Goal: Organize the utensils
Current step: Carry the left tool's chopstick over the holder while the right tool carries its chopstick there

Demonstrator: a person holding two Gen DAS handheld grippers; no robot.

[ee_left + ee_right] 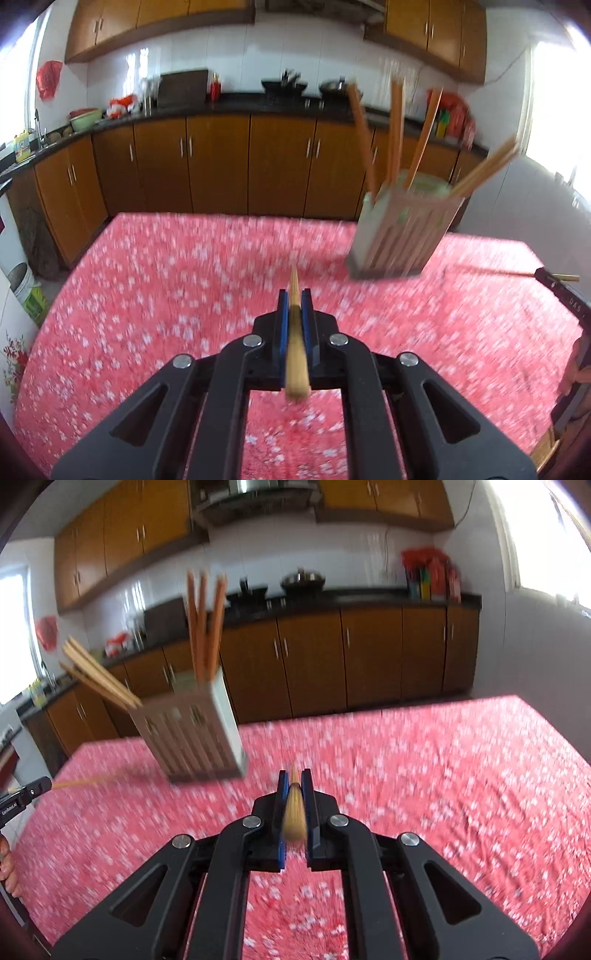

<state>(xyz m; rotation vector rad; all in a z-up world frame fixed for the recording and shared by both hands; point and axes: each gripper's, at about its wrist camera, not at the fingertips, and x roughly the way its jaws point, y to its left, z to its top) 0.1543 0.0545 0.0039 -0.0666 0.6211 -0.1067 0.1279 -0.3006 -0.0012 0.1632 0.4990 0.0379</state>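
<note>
Left wrist view: left gripper (294, 299), black frame with blue pads, clamped on a pale wooden chopstick (295, 350). Chopstick aligned lengthwise along the fingers, thick end toward the camera, thin tip projecting just past the pad tips. Held above the table with the red, white-flowered tablecloth (166, 277). Slatted, box-shaped utensil holder (399, 236) placed on the cloth ahead and to the right, well apart from the gripper, blurred by motion. Orange-brown chopsticks in the holder (395, 129) fanned upward and outward, several leaning right. Right gripper seen at the far right edge (546, 278), carrying its own stick across the cloth. Brown kitchen cabinets (221, 162) under a black countertop along the rear wall.

Right wrist view: right gripper (294, 779), same black and blue build, closed on a second pale wooden chopstick (294, 818). Stick seated between the pads, thick end toward the lens, tip barely past the fingertips. Holder (195, 734) located ahead and to the left on the tablecloth (424, 775), with bundled chopsticks (205, 624) upright and others slanting left. Left gripper visible at the left edge (35, 788), its stick extended toward the holder base; contact with the holder not determinable through the blur.
</note>
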